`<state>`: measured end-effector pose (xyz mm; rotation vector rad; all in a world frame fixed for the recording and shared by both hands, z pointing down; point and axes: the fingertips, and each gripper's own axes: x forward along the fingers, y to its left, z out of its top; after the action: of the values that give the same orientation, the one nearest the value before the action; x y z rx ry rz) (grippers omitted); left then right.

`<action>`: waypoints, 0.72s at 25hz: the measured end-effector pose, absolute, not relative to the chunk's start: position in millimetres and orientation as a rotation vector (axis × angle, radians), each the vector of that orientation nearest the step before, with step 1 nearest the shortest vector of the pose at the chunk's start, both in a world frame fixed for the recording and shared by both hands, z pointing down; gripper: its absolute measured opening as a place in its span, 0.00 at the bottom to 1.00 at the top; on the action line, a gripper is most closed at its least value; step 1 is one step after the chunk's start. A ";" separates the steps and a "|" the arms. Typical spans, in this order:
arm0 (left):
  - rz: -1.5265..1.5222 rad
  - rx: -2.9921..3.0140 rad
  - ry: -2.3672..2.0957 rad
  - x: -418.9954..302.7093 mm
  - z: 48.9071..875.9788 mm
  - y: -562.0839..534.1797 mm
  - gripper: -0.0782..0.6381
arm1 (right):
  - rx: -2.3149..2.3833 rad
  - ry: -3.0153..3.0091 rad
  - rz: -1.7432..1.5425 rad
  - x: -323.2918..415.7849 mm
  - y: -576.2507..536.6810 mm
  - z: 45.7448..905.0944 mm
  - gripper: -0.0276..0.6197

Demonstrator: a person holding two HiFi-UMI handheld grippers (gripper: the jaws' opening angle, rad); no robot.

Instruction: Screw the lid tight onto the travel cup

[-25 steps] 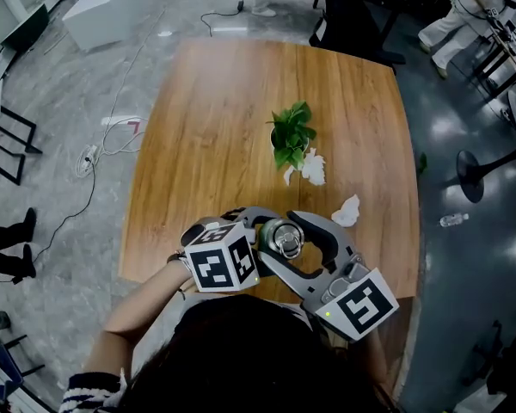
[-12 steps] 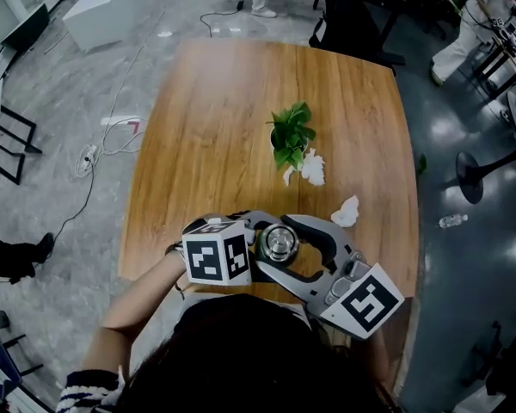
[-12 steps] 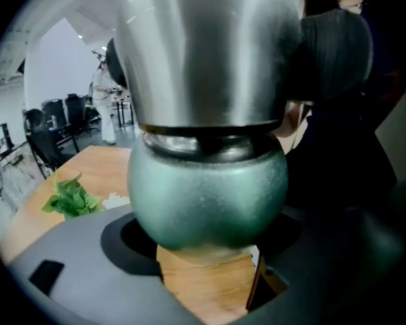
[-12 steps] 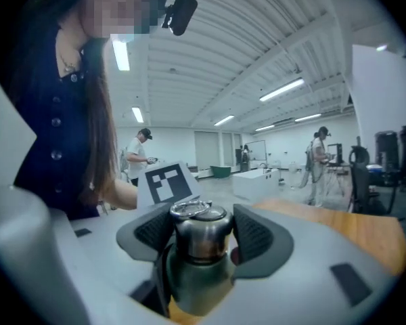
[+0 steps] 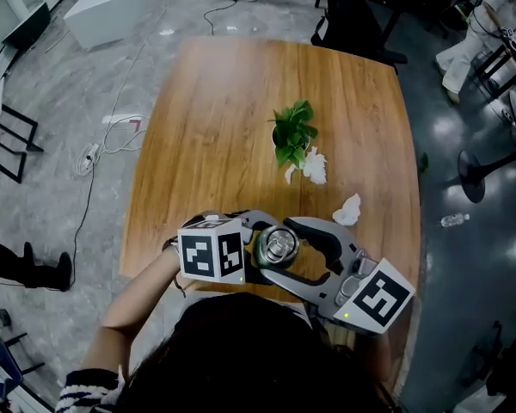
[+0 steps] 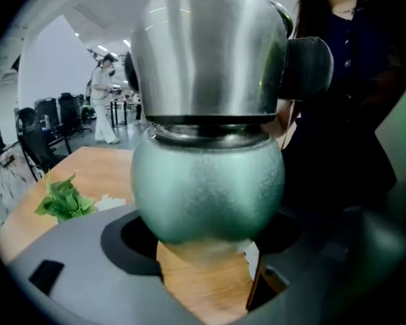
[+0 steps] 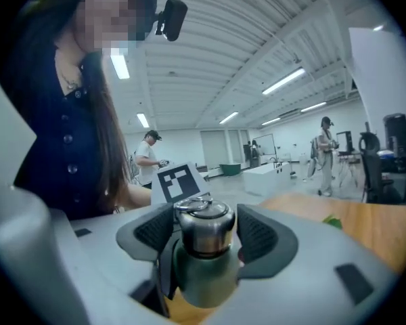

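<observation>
A green travel cup point(image 6: 206, 188) with a steel lid point(image 5: 278, 244) is held just above the near edge of the wooden table point(image 5: 215, 127). In the left gripper view my left gripper point(image 6: 206, 232) is shut on the cup's green body, its grey jaws on either side. The lid point(image 7: 203, 227) sits between the ribbed pads point(image 7: 257, 235) in the right gripper view, with my right gripper point(image 7: 204, 234) shut on it. From the head view both grippers meet at the cup, left gripper point(image 5: 260, 249) from the left and right gripper point(image 5: 282, 249) from the lower right.
A small potted plant point(image 5: 292, 134) stands mid-table. Crumpled white tissues lie beside it point(image 5: 314, 167) and nearer to me point(image 5: 348, 211). Other people, chairs and desks stand on the floor beyond the table.
My right gripper has swung around the lid, its marker cube moving right and slightly up. The left gripper's cube has shifted a little left. The cup stays in place.
</observation>
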<state>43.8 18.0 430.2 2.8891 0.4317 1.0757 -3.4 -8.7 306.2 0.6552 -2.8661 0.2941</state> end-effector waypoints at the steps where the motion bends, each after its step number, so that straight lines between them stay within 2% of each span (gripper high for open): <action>1: 1.083 2.887 0.447 44.4 431.1 20.1 0.65 | 0.649 -2.864 0.269 -4.2 -9.2 307.5 0.47; 8: 1.124 2.904 0.151 49.4 437.1 -7.7 0.65 | 0.975 -2.789 0.164 0.2 -31.2 310.6 0.47; 12: 1.166 2.918 -0.031 47.7 438.0 -25.9 0.65 | 1.090 -2.790 0.277 7.1 -37.6 309.9 0.47; 14: 1.136 2.919 0.041 47.9 435.8 -19.6 0.65 | 0.990 -2.838 0.327 5.2 -30.5 306.3 0.47; 18: 1.053 2.905 0.379 46.4 426.9 12.0 0.65 | 0.740 -2.828 0.220 -1.3 -12.5 308.5 0.47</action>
<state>46.4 12.0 426.9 2.9053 0.3790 1.0530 -1.3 -12.5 308.5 0.7403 -2.8278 0.2204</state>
